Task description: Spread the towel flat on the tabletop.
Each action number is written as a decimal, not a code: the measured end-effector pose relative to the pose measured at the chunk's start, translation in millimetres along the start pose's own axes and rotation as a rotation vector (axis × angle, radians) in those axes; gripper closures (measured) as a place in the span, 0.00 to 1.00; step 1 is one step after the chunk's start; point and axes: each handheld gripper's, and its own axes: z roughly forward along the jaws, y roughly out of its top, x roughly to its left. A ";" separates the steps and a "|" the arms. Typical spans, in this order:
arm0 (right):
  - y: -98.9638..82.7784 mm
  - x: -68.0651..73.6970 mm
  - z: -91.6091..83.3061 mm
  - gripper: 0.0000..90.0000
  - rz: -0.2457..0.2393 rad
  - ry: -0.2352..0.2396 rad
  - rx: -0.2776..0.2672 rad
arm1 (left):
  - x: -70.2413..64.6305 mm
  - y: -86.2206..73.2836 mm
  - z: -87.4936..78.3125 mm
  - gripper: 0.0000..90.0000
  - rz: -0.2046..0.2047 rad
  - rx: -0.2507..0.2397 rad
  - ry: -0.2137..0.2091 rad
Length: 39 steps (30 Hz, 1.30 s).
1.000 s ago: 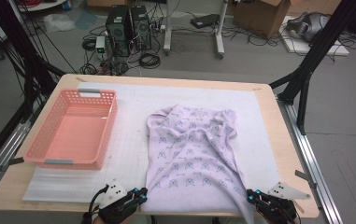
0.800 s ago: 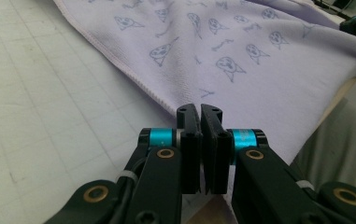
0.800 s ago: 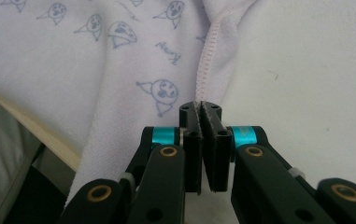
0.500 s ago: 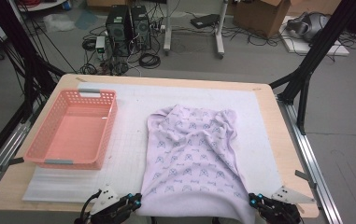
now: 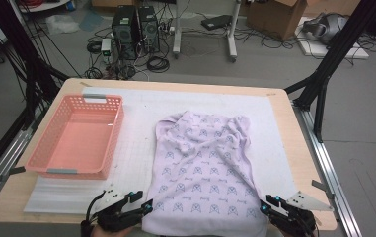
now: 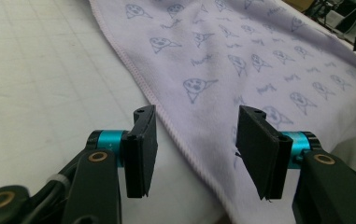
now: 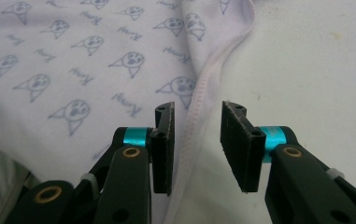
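A lavender cloth (image 5: pixel 203 168) printed with small blue figures lies spread on the white mat (image 5: pixel 141 113), its near edge at the table's front. My left gripper (image 5: pixel 148 205) is at the cloth's near left corner. Its jaws have just been opening, and the hemmed edge of the cloth (image 6: pixel 241 60) runs between them without the left gripper (image 6: pixel 194 149) pressing on it. My right gripper (image 5: pixel 263 205) is at the near right corner. Its jaws have also just been opening. The cloth (image 7: pixel 73 70) has its hem lying loose in the gap of the right gripper (image 7: pixel 196 140).
A pink plastic basket (image 5: pixel 77 133) stands on the mat at the left. Bare mat lies between the basket and the cloth and to the cloth's right. The wooden table edge (image 5: pixel 304 148) borders the mat. Beyond the table are cables, computer towers and boxes on the floor.
Both grippers were shut on the cloth's near corners and drew them toward the front edge. Now both sets of jaws stand apart and the cloth lies loose.
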 end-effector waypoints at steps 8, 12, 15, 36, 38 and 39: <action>11.2 3.0 29.1 0.63 -0.016 -0.007 0.053 | -10.7 0.1 21.0 0.48 0.069 0.030 0.013; 11.5 7.2 31.7 0.73 -0.050 -0.015 0.063 | -20.3 -5.5 21.6 0.64 0.197 0.019 0.094; 11.1 8.0 31.5 0.87 -0.066 0.005 0.061 | -20.8 -5.5 21.5 0.85 0.196 0.027 0.072; -0.3 12.0 8.9 0.81 -0.062 0.089 0.060 | -16.1 -10.5 -13.0 0.79 0.091 0.018 -0.016; 1.5 9.0 6.1 0.77 -0.037 0.083 0.027 | -12.7 -5.3 -12.4 0.64 0.061 -0.005 0.006; 3.4 7.0 4.5 0.77 -0.025 0.071 0.003 | -10.7 -2.8 -11.9 0.62 0.053 -0.015 0.007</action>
